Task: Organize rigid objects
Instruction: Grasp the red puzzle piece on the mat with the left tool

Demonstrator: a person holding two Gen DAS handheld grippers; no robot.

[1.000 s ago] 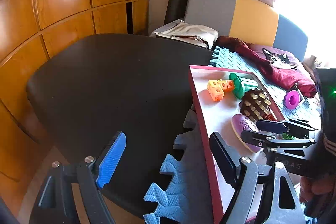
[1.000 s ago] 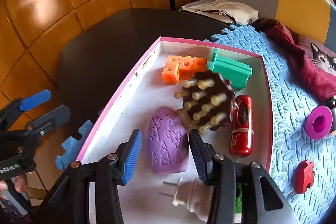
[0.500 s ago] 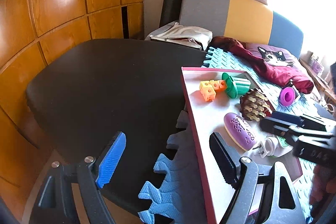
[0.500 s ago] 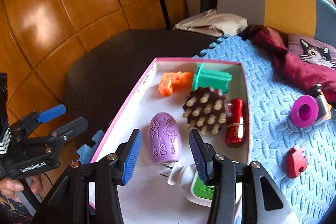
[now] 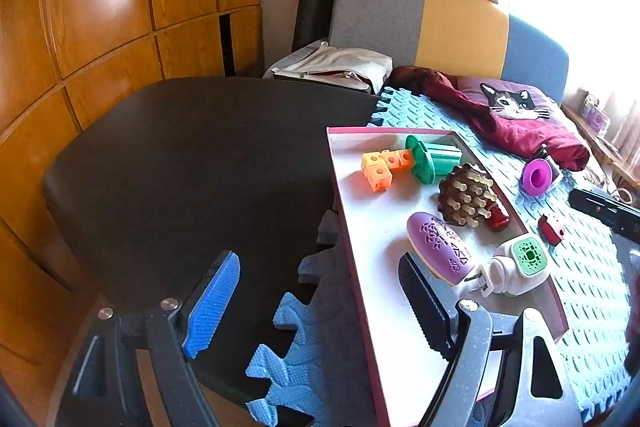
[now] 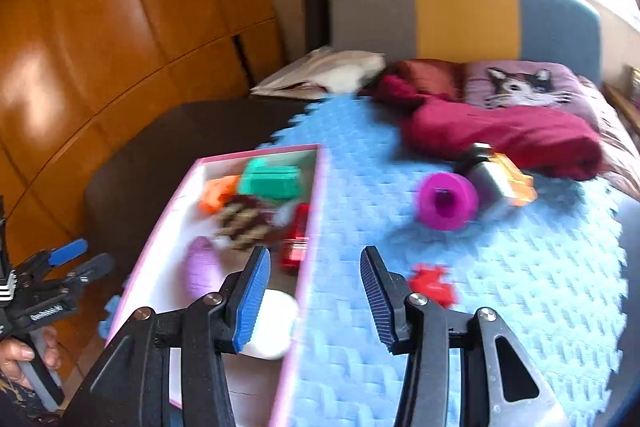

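A pink-rimmed white box lies on a blue foam mat. It holds orange cubes, a green piece, a brown peg brush, a purple oval, a red tube and a white plug. On the mat lie a magenta ring, a small red piece and an orange-and-grey object. My left gripper is open, empty, at the box's near-left rim. My right gripper is open, empty, over the box's right rim.
A dark round table lies left of the mat. A maroon cloth and a cat cushion lie at the back, before a grey, yellow and blue headboard. Wooden panels fill the left.
My right gripper has pulled back from above the purple oval and swung right toward the mat; its view is blurred. My left gripper has stayed open and shifted slightly.
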